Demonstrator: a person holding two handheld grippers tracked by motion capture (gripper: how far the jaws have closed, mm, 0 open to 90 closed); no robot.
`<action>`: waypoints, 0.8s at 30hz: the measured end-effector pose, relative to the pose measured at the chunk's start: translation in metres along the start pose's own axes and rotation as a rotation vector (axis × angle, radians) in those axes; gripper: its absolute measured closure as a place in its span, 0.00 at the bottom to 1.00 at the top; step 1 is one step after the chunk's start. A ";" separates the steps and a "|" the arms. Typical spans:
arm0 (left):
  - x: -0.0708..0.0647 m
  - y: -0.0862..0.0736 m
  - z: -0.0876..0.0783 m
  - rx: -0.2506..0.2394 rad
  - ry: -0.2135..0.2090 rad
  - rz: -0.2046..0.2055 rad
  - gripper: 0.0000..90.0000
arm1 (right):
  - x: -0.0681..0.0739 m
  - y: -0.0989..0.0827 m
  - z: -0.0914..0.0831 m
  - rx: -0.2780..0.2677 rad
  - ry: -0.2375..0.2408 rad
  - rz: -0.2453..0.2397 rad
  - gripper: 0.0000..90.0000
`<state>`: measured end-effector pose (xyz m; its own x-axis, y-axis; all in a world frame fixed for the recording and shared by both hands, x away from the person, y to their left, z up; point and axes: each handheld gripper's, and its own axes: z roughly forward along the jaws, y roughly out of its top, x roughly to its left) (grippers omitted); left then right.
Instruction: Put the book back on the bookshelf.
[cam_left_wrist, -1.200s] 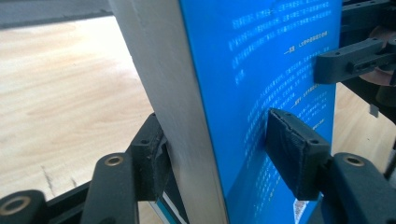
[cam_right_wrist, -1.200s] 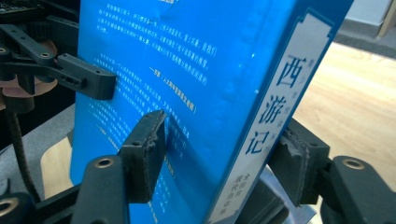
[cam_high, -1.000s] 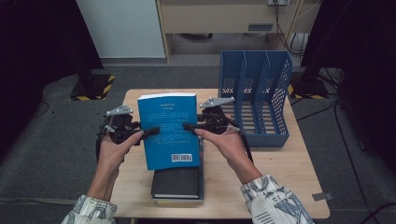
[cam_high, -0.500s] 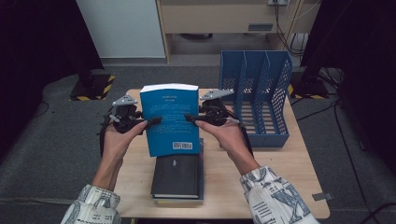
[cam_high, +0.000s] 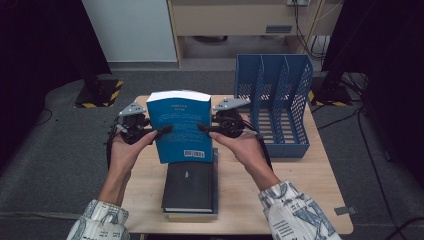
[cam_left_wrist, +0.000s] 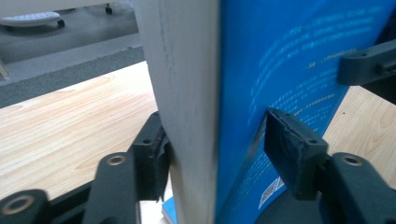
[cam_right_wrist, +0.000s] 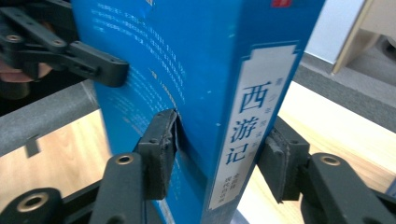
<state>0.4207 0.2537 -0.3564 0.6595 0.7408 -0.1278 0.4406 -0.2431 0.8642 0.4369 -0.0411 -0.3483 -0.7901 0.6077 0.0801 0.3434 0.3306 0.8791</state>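
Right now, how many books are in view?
At least 3: the blue book held upright between both grippers, a black book flat on the table, and another book beneath it; more may be hidden underneath.

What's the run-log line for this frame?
left tongs: gripping blue book | right tongs: gripping it, closing | book: upright over black book

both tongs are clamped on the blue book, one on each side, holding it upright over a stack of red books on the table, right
Not quite: the stack under the blue book is black, not red, as the high view shows. The rest holds: the left tongs and right tongs clamp it upright, one on each side, over the table.
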 end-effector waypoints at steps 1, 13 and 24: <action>-0.004 -0.004 -0.003 -0.013 0.002 0.006 0.43 | 0.007 -0.003 -0.005 -0.012 0.014 -0.017 0.58; -0.015 -0.019 -0.006 -0.113 0.026 0.026 0.32 | 0.020 -0.014 -0.017 -0.026 0.017 -0.051 0.60; -0.017 -0.035 -0.014 -0.227 0.110 -0.006 0.37 | 0.027 -0.014 -0.022 -0.019 0.060 -0.055 0.66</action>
<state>0.3858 0.2587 -0.3776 0.5815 0.8085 -0.0902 0.2880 -0.1010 0.9523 0.3993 -0.0455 -0.3482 -0.8366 0.5447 0.0588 0.2892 0.3479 0.8918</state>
